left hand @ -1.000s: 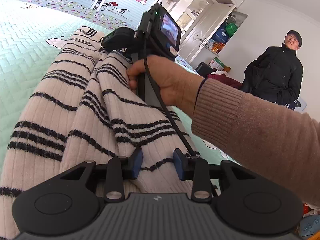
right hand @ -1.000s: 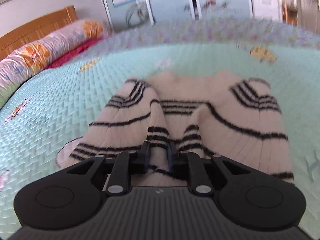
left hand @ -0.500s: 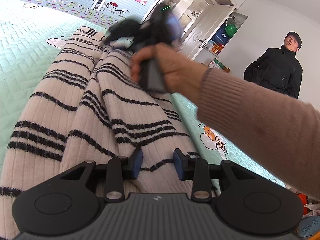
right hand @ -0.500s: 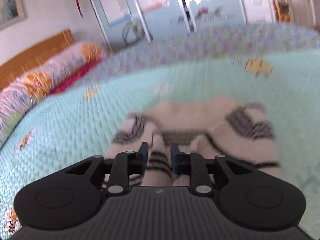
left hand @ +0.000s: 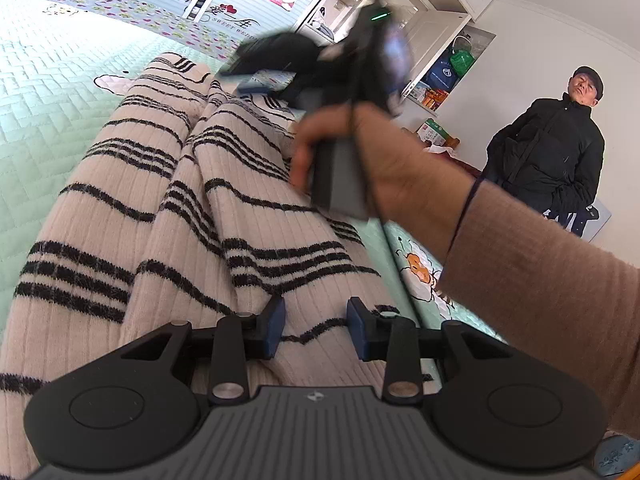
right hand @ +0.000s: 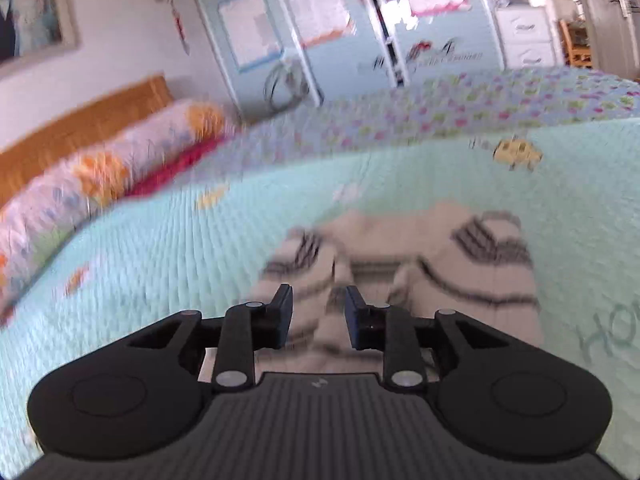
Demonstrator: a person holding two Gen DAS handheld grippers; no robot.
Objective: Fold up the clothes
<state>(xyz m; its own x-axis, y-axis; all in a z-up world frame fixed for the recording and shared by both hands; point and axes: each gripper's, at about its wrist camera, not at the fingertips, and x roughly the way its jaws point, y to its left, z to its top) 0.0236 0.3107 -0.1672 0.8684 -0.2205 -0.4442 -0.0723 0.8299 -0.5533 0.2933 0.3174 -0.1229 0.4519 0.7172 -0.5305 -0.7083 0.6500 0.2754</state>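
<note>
Lying on the mint bedspread (left hand: 48,120), the striped sweater (left hand: 168,216) runs lengthwise from 6 toward 12 o'clock in the left wrist view. The left hand-held gripper (left hand: 315,330) hovers over its near end, jaws apart, nothing grasped. At 1 o'clock the right hand (left hand: 384,168) holds the blurred right hand-held gripper (left hand: 260,76) above the far end.

From the right wrist, the sweater (right hand: 460,272) stretches away toward 12 o'clock; the right hand-held gripper (right hand: 318,322) is released, above it.

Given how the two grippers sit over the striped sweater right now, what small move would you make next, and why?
Probably lower the right gripper onto the striped sweater to pinch its near edge. Both it and the left gripper are open, holding nothing, and the garment lies bunched on the bed quilt.
</note>
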